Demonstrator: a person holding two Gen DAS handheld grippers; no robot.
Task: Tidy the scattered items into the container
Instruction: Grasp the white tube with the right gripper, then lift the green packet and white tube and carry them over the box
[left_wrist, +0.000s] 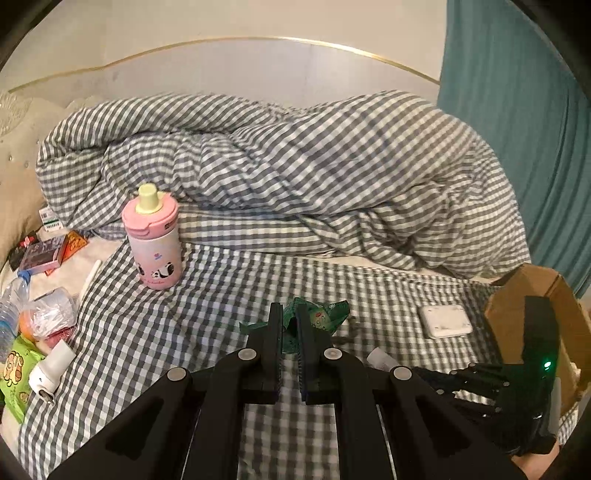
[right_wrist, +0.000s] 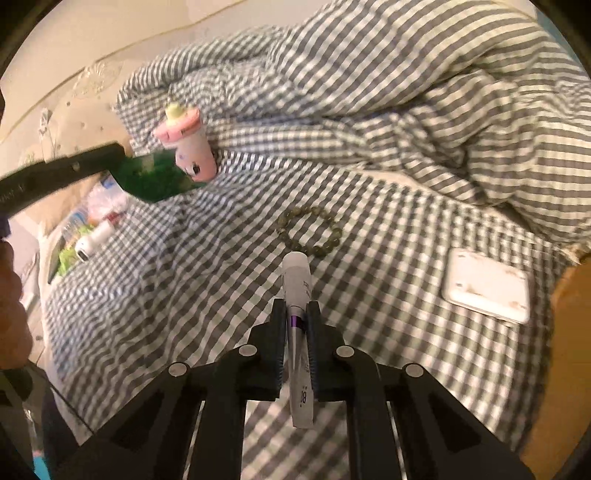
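Observation:
My left gripper (left_wrist: 290, 314) is shut on a crumpled green packet (left_wrist: 317, 317) and holds it above the checked bed sheet; the packet also shows in the right wrist view (right_wrist: 155, 177). My right gripper (right_wrist: 297, 310) is shut on a white tube with a purple band (right_wrist: 297, 280), held above the sheet. The cardboard box (left_wrist: 517, 295) stands at the right, behind the right gripper's body (left_wrist: 532, 369); its edge shows in the right wrist view (right_wrist: 569, 332). A pink panda bottle (left_wrist: 155, 240) stands upright on the sheet. A bead bracelet (right_wrist: 310, 230) and a flat white case (right_wrist: 487, 286) lie on the sheet.
A bunched checked duvet (left_wrist: 295, 166) fills the back of the bed. At the left lie small boxes (left_wrist: 44, 251), a water bottle (left_wrist: 11, 314), a green snack packet (left_wrist: 14, 369) and a white device (left_wrist: 48, 373). A teal curtain (left_wrist: 517, 110) hangs at right.

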